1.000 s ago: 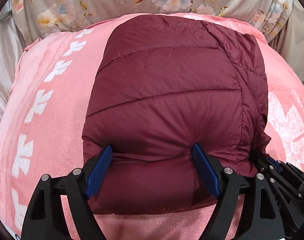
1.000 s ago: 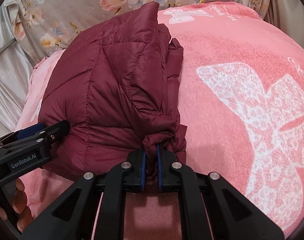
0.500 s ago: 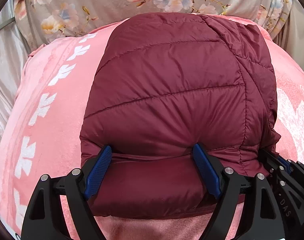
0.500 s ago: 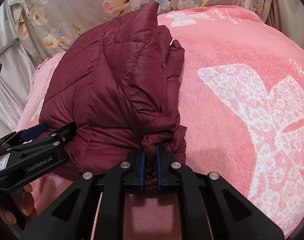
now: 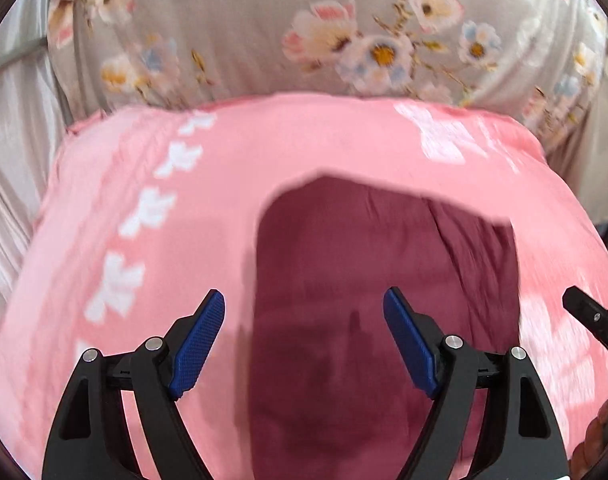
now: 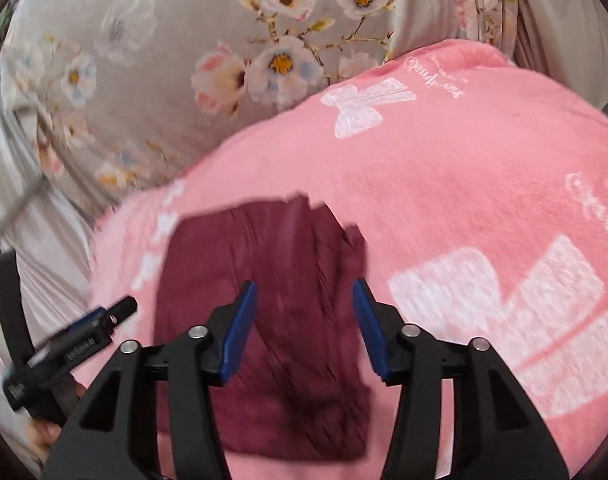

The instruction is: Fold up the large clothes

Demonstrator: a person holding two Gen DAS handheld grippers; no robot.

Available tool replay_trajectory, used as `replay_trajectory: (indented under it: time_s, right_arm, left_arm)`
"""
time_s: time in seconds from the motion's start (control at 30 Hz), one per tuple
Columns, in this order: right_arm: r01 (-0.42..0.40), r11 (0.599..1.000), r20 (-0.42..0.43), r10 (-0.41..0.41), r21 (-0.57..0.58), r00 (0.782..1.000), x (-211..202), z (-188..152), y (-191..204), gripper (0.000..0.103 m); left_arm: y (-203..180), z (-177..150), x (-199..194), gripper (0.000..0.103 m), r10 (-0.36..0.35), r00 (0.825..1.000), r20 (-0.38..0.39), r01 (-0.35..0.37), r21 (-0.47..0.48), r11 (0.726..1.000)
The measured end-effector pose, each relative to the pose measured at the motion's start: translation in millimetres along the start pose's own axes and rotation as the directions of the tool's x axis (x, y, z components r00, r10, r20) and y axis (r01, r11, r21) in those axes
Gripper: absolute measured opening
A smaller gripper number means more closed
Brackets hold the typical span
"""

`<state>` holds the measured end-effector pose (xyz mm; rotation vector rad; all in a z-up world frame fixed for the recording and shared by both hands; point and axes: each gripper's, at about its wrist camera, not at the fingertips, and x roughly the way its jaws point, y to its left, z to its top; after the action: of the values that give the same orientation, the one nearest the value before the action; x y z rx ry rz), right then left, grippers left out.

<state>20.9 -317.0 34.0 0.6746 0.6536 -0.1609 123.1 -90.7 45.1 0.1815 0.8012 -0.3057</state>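
The folded maroon puffer jacket point(image 5: 384, 288) lay flat on the pink blanket point(image 5: 264, 148), below and ahead of both tools, touching neither. The left gripper point(image 5: 304, 316) had its jaws spread wide with nothing between the pads; seen through that gap, the jacket's left edge ran just inside the left pad. The right gripper point(image 6: 304, 316) had its jaws opening, and the pads pressed on nothing, with only jacket fabric lying lower down behind the gap. Both views were blurred, so seams and loose corners could not be read.

The main risk, as I judged it, was the down fill springing back: with no pad holding it, the puffy bundle could swell and let its top layer slide open, most likely along the creased side beneath the right jaws. A low-hanging pad could also snag slippery fabric and drag the fold askew.

Room was generous: bare blanket lay ahead of and to both sides of the jaws. The floral bedding point(image 6: 144, 80) rose beyond the blanket's far edge, and the two tools sat close side by side.
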Motion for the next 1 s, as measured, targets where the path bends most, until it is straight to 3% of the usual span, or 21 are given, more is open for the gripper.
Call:
replay_trajectory:
  time_s: [0.1,0.23,0.33,0.37,0.47,0.57,0.67,1.0]
  right_arm:
    - [-0.024,0.990,-0.058,0.032,0.140,0.998,47,22,-8,0.052]
    - [-0.022,0.969,-0.139,0.058,0.246,0.989,96,26,-20,0.051]
    - [-0.058,0.971,-0.162,0.098,0.233,0.982,112,19,-18,0.008]
    - [-0.046,0.977,-0.146,0.077,0.207,0.986,110,17,-16,0.004]
    - [0.049,0.992,-0.066,-0.041,0.116,0.997,92,11,-17,0.002]
    - [0.126,0.990,-0.065,-0.123,0.055,0.990,100,4,-22,0.002]
    - [0.168,0.986,-0.068,-0.167,0.006,0.984,113,-6,-24,0.003]
    - [0.213,0.974,-0.039,-0.217,-0.083,0.975,134,-20,-22,0.004]
  left_arm:
    - [-2,26,18,0.078,-0.019,1.000,-0.020,0.019,-0.032,0.999]
    - [-7,47,49,0.078,-0.014,0.998,-0.060,0.011,-0.044,0.999]
    - [-13,54,68,0.078,-0.011,0.997,-0.080,0.008,-0.031,0.999]
    - [-15,53,72,0.078,-0.015,0.996,-0.085,0.013,-0.026,1.000]
    - [-24,53,84,0.078,-0.027,0.995,-0.094,0.026,-0.009,1.000]
    - [-33,47,98,0.078,-0.034,0.993,-0.114,0.034,0.005,0.999]
    - [-40,38,114,0.079,-0.032,0.990,-0.139,0.034,0.013,0.999]
    - [-51,17,136,0.084,0.024,0.996,-0.086,-0.019,0.054,0.998]
